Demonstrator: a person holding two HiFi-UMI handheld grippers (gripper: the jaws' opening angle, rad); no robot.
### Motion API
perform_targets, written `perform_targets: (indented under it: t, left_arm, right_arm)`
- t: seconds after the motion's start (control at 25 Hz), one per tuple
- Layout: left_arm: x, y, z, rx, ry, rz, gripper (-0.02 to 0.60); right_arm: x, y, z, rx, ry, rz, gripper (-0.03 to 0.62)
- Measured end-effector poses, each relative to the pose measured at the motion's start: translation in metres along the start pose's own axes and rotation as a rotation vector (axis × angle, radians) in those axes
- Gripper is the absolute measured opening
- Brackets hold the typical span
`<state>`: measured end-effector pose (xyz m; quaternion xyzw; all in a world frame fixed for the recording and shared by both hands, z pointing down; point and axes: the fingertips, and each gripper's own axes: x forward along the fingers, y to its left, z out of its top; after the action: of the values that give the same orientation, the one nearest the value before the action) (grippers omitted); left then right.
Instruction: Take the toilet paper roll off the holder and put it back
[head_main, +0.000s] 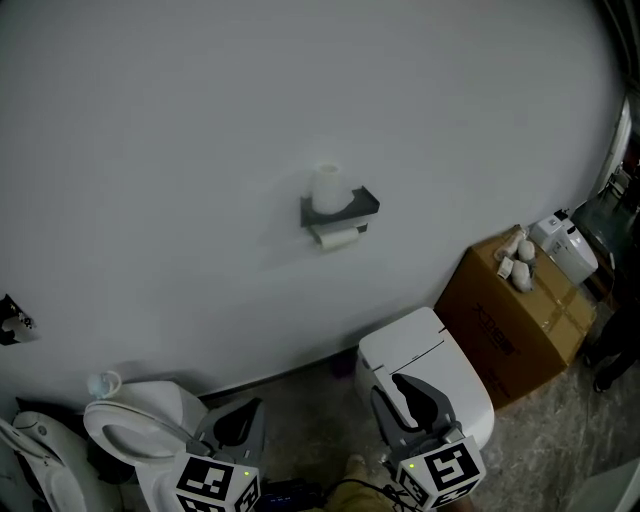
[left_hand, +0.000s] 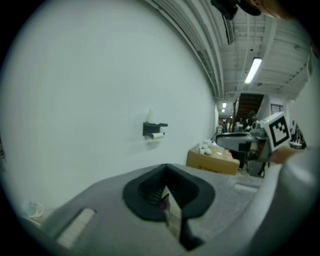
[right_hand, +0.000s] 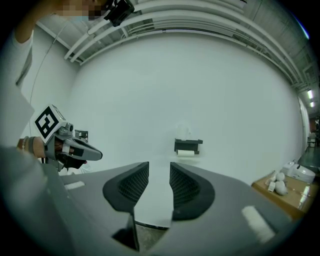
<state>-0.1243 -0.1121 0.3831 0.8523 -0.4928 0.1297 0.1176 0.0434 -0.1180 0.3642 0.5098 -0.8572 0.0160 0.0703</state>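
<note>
left tool (head_main: 238, 422) sitting closed | right tool (head_main: 410, 392) gaping apart, empty | white toilet paper roll (head_main: 339, 239) hanging horizontally under dark holder (head_main: 347, 209)

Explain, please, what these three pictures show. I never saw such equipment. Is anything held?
No robot here: a person holds a two-jaw gripper in each hand. One picture comes from a camera on the person's head, looking down; the other two from cameras riding on the grippers. The left gripper has its jaws together, the right gripper has them apart; neither holds anything. On the white wall hangs a dark holder with a toilet paper roll on it and a second roll standing on top. Below stand a white toilet and a cardboard box.
</note>
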Motion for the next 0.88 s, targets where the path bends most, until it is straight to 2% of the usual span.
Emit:
perform_targets:
  t: [0.28,0.52,0.88]
  left_arm:
    - [0.029,0.014,0.012,-0.007,-0.018,0.027,-0.003]
    - [0.060,0.032,0.033,-0.018,-0.030,0.076,-0.003]
    - [0.098,0.057,0.058,-0.048,-0.052,0.162,-0.003]
  right_arm:
    - [0.033,-0.028,0.010,0.014,-0.025,0.008,0.120]
    - [0.078,-0.059,0.026,0.011,-0.046,0.046,0.156]
    - [0.145,-0.095,0.056,-0.021,-0.089,0.158,0.158]
